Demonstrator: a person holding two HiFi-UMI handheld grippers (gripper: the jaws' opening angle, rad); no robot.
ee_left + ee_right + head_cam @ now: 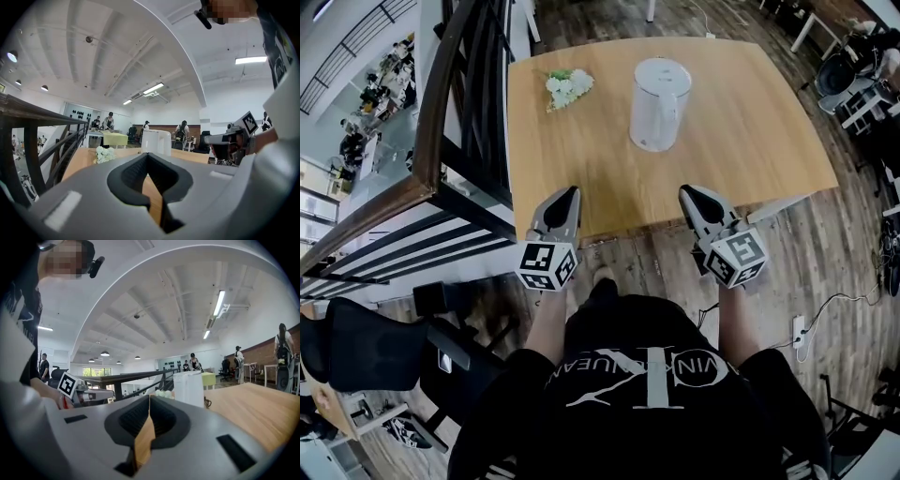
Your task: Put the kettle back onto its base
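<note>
**Well, kettle mid-table, both claws shut**

The white kettle (659, 103) stands upright in the middle of the table (769, 150), well ahead of both claws. The left gripper (570, 195) and right gripper (689, 195) hover at the near edge, jaws pressed together, nothing between them. The body is likely rigid and smooth, and heavy if filled — so the handle looks the place to grip. No separate base can be made out.

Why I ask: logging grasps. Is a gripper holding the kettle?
No, the kettle stands free on the table, apart from the left gripper and right gripper at the near edge.
</note>
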